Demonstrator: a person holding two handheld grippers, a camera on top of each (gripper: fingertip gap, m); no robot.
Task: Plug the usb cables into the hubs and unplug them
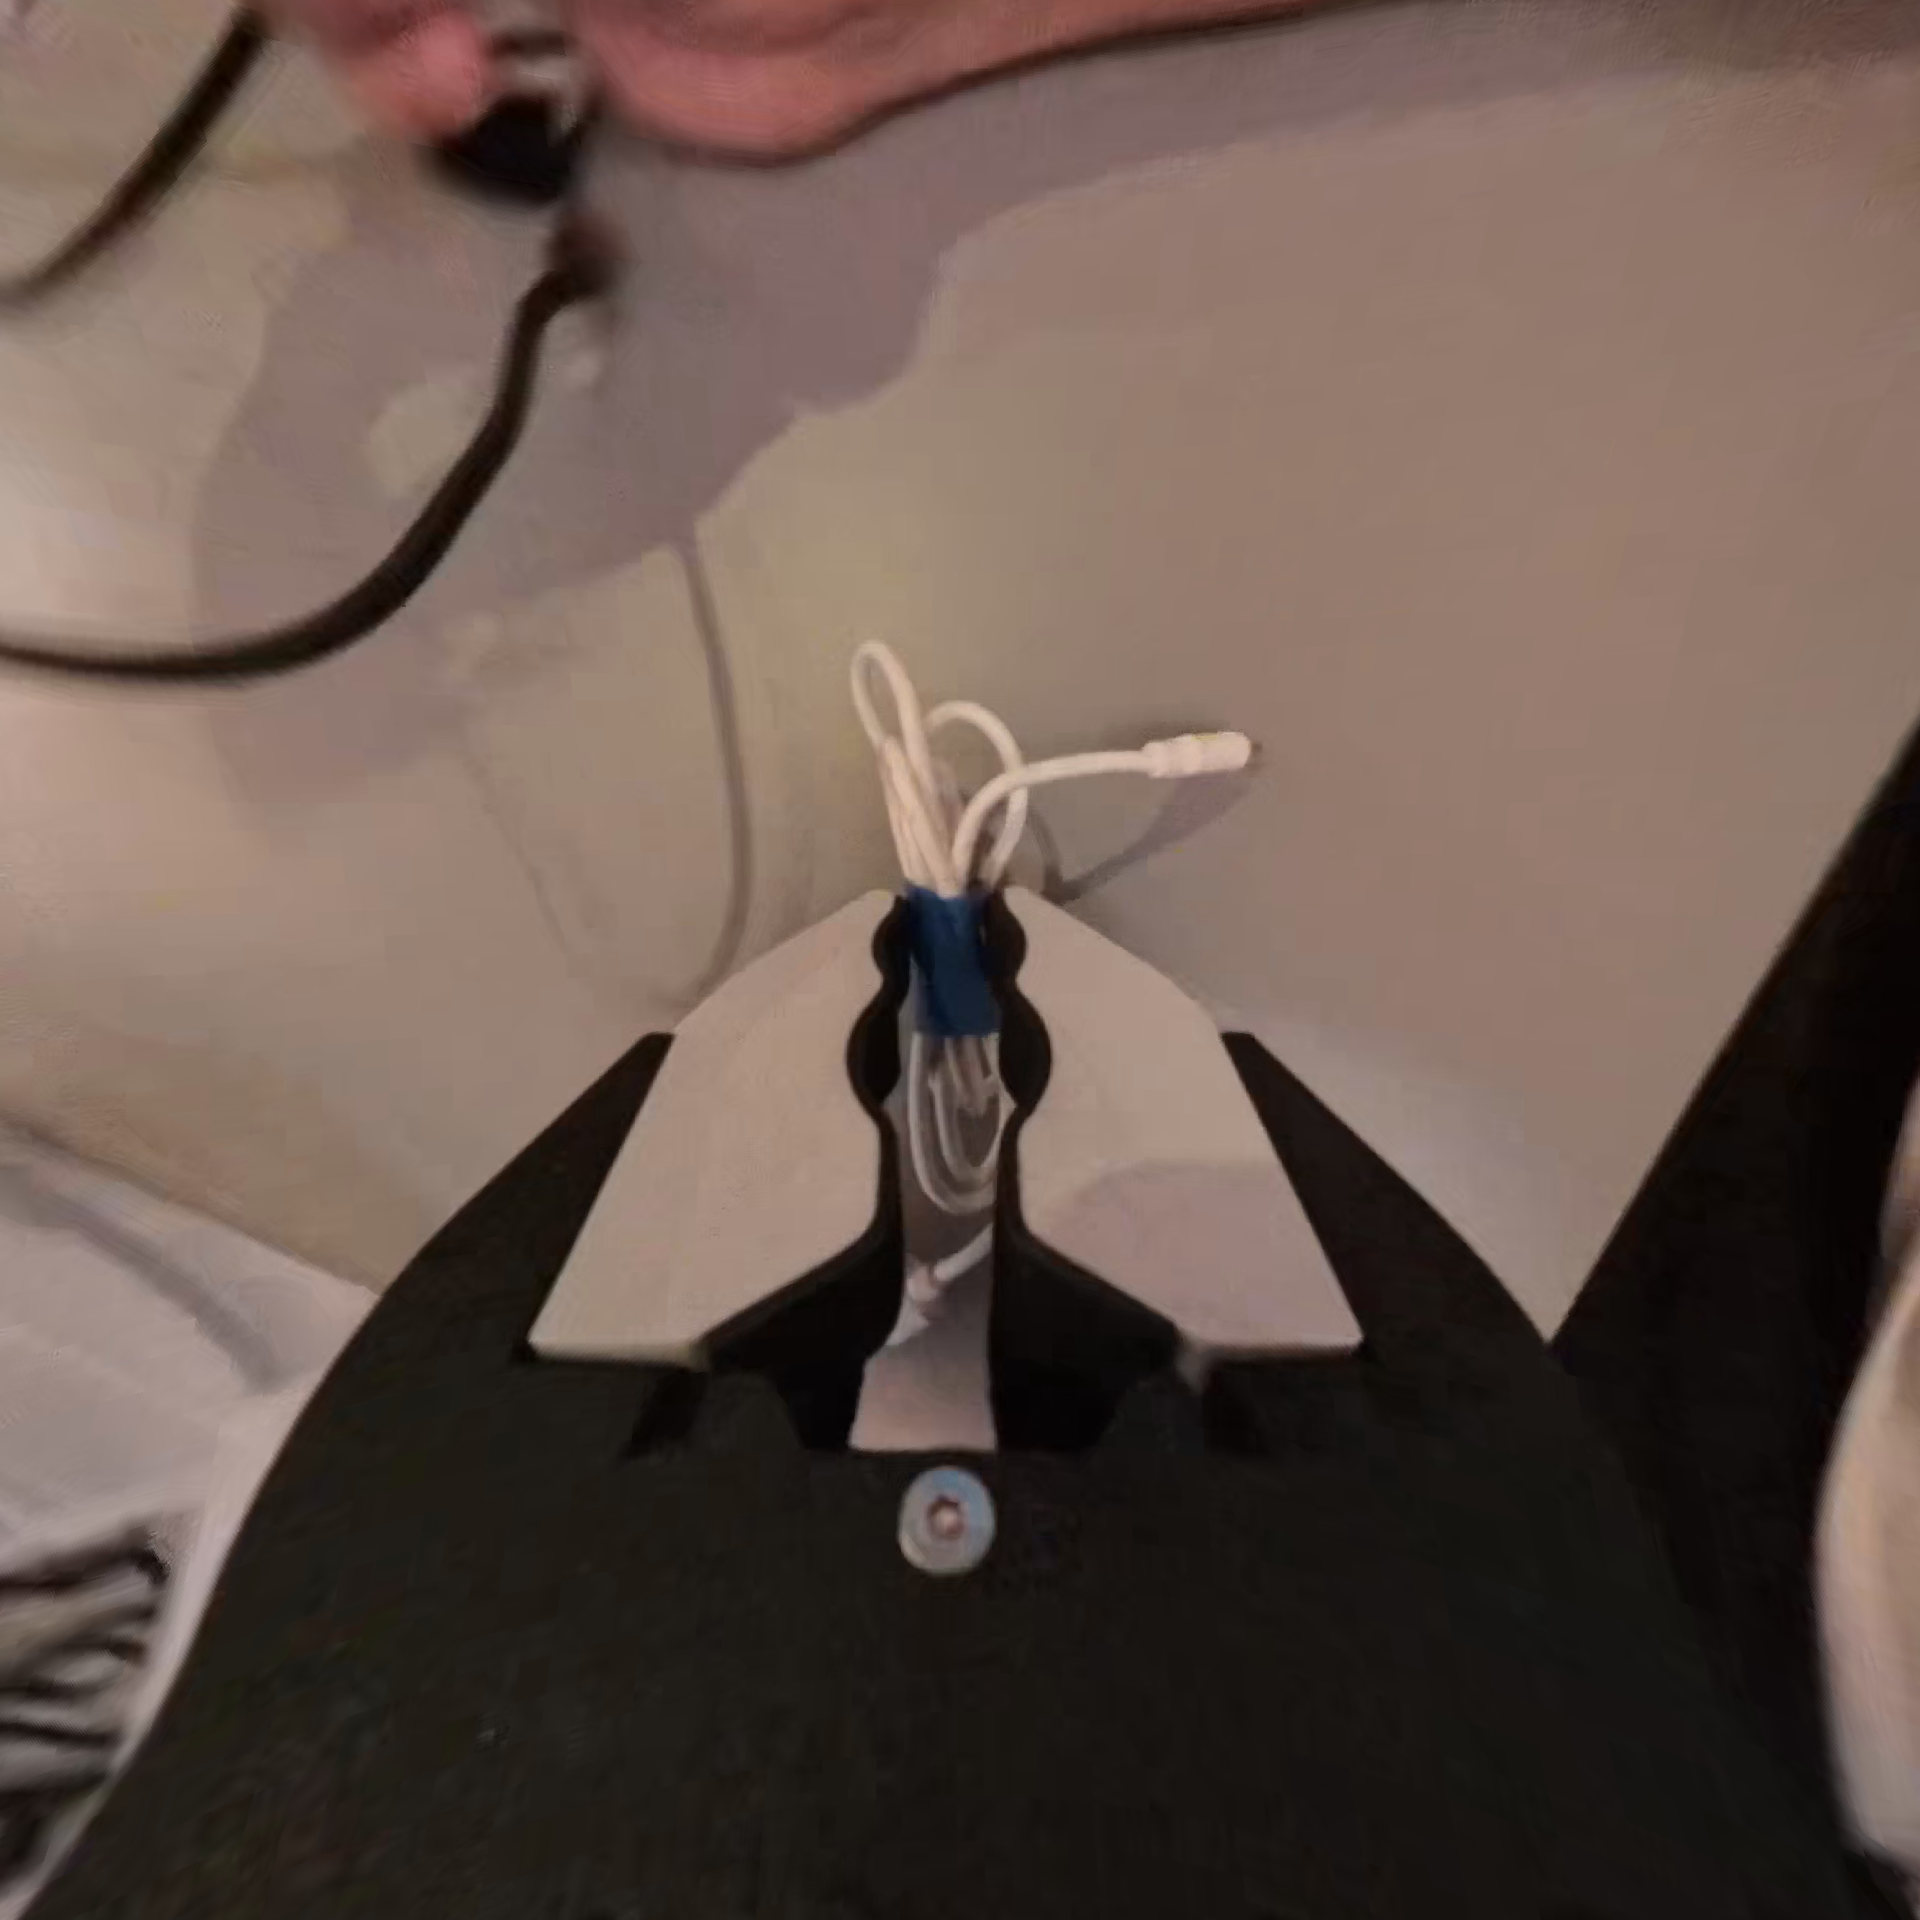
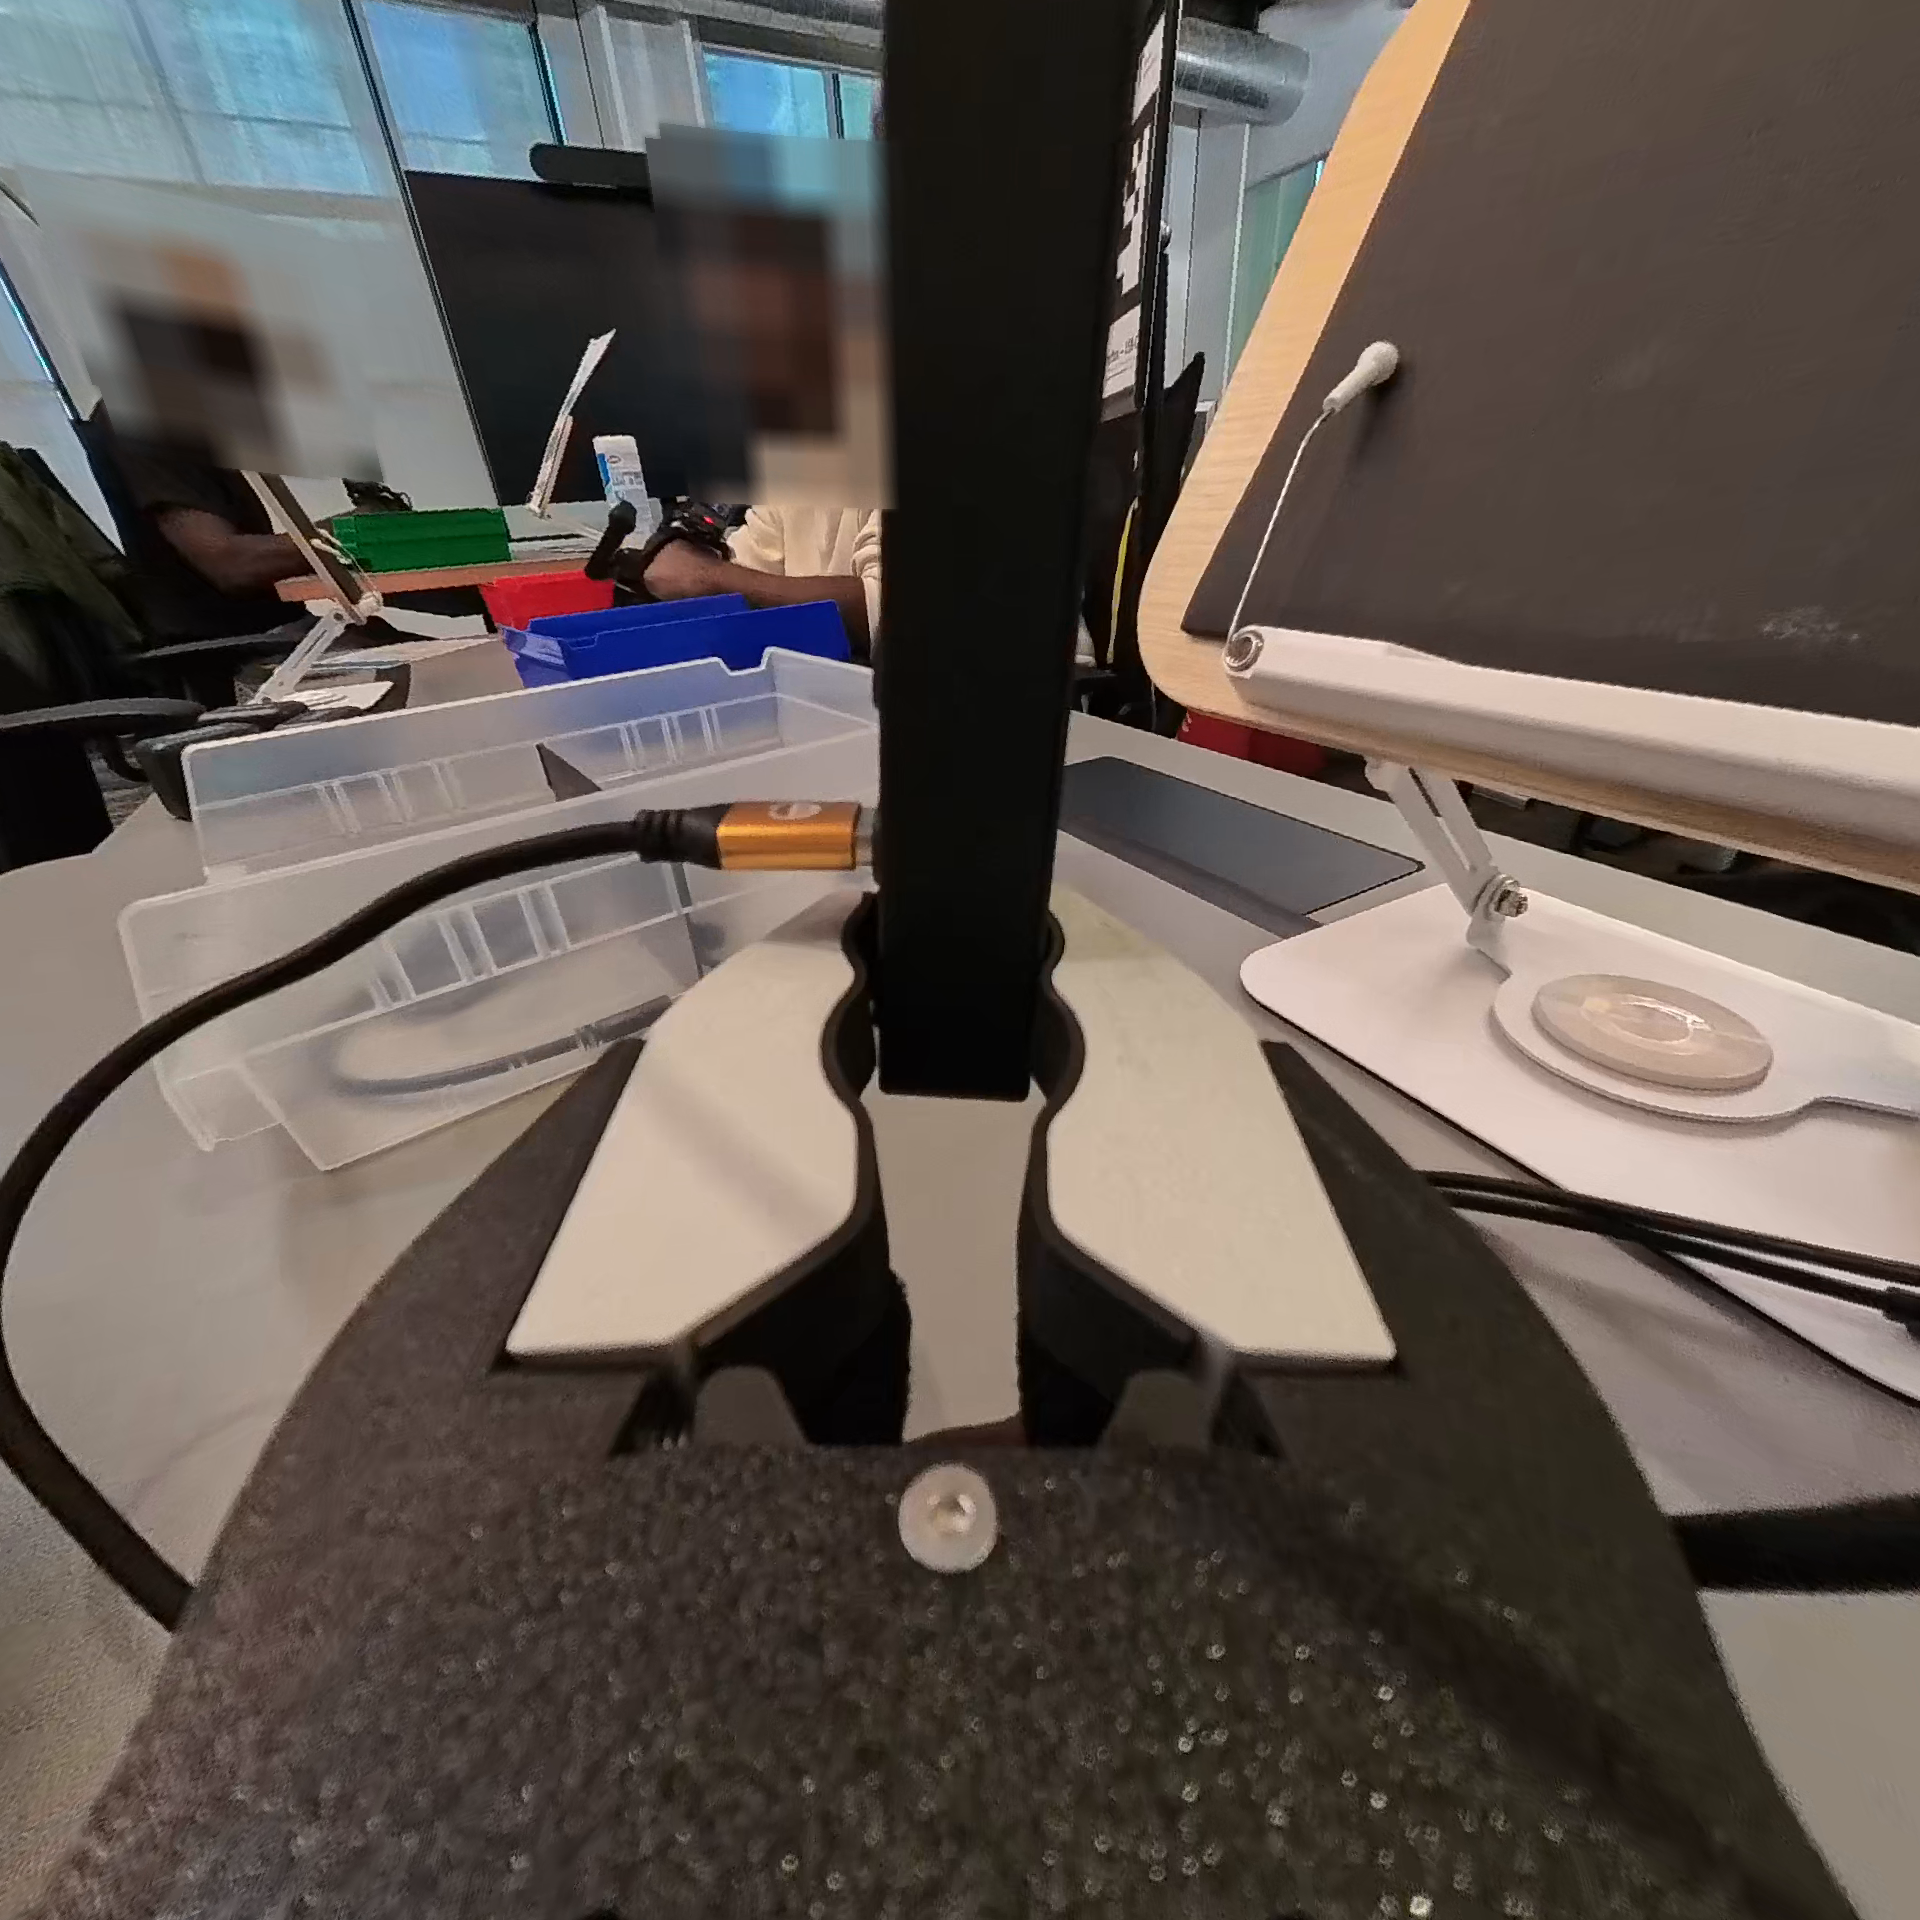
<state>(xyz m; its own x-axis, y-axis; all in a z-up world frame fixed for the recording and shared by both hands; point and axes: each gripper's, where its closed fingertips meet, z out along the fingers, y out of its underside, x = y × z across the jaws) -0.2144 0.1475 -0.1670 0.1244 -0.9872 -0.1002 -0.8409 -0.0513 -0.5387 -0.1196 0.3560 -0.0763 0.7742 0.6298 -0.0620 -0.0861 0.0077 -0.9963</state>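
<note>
In the left wrist view my left gripper (image 1: 948, 951) is shut on a bundled white cable (image 1: 940, 790) at its blue tape wrap (image 1: 951, 971). The cable's white plug (image 1: 1195, 750) sticks out to the right above the grey table. In the right wrist view my right gripper (image 2: 956, 997) is shut on a long black hub (image 2: 982, 540) held upright. A black cable (image 2: 312, 966) with a gold plug (image 2: 790, 836) is plugged into the hub's left side.
A clear plastic organiser tray (image 2: 436, 831) lies left behind the hub. A white tablet stand (image 2: 1558, 997) with a tilted board stands right, with black cables (image 2: 1662, 1236) below it. Blue and red bins (image 2: 665, 634) and people sit farther back. A blurred black cable (image 1: 436, 520) and a hand (image 1: 727, 73) show in the left view.
</note>
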